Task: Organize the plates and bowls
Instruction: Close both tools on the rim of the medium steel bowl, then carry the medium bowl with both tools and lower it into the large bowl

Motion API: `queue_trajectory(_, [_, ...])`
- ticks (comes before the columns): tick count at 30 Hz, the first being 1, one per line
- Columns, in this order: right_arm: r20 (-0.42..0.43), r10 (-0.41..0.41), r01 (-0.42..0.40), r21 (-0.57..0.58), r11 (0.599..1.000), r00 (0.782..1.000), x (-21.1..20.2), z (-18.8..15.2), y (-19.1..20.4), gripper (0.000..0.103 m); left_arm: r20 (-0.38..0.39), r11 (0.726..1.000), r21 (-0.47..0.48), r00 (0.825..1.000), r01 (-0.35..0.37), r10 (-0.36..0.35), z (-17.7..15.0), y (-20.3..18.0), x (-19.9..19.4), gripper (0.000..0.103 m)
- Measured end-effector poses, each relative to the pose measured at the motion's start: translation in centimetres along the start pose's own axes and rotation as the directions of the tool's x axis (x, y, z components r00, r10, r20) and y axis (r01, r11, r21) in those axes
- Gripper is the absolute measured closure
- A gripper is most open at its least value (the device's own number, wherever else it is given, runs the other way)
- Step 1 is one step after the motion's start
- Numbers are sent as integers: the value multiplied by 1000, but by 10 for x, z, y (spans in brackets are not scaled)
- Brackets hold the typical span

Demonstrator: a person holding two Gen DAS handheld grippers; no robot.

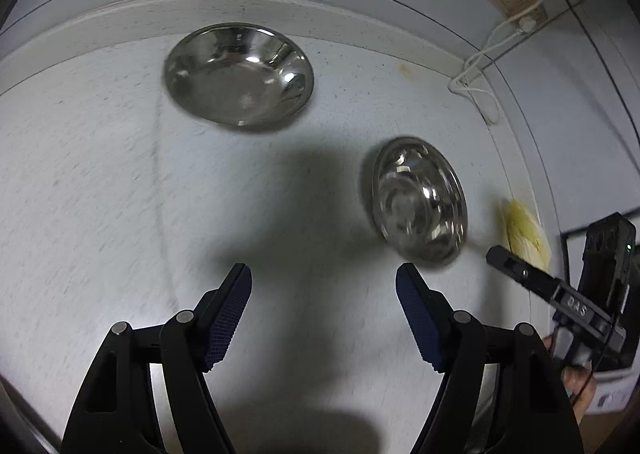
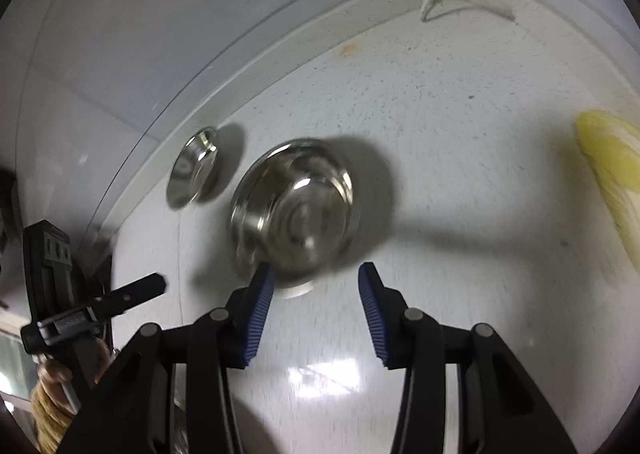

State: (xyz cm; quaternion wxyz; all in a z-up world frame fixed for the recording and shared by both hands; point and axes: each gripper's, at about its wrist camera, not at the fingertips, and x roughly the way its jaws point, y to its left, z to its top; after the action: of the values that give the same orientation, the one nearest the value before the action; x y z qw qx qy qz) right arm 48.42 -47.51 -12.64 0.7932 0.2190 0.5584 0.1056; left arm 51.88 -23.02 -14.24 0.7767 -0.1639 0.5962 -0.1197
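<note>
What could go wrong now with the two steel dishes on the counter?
1. The stacked steel bowls look blurred right before the open right gripper; they may wobble or slide.
2. The white cable lies loose on the counter and could snag.
3. The left gripper is empty; the shallow plate remains unstacked.

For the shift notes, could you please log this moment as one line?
left gripper: open, empty | right gripper: open, empty | shallow steel plate: on counter | stacked steel bowls: on counter
</note>
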Motion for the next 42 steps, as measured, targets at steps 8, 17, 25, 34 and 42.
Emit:
queue_trajectory(8, [-37, -41, 41, -10, 999, 998, 36, 27, -10, 62, -17, 999, 37, 1000, -12, 13, 31, -24, 55, 46])
queue_trajectory(17, [-28, -48, 48, 16, 999, 998, 40, 24, -11, 96, -77, 998, 50, 996, 42, -38, 35, -34, 73, 97])
queue_trajectory(25, [31, 8, -8, 2, 1000, 999, -16, 4, 21, 96, -30, 991, 75, 994, 109, -107, 19, -40, 11, 97])
queue_trajectory(34, [73, 42, -35, -93, 995, 996, -86, -40, 97, 96, 44, 985, 78, 987, 154, -157, -23, -28, -101, 97])
queue_trajectory(42, [46, 99, -89, -180, 980, 994, -123, -131, 148, 95, 66, 980, 100, 981, 174, -181, -109, 0, -179, 97])
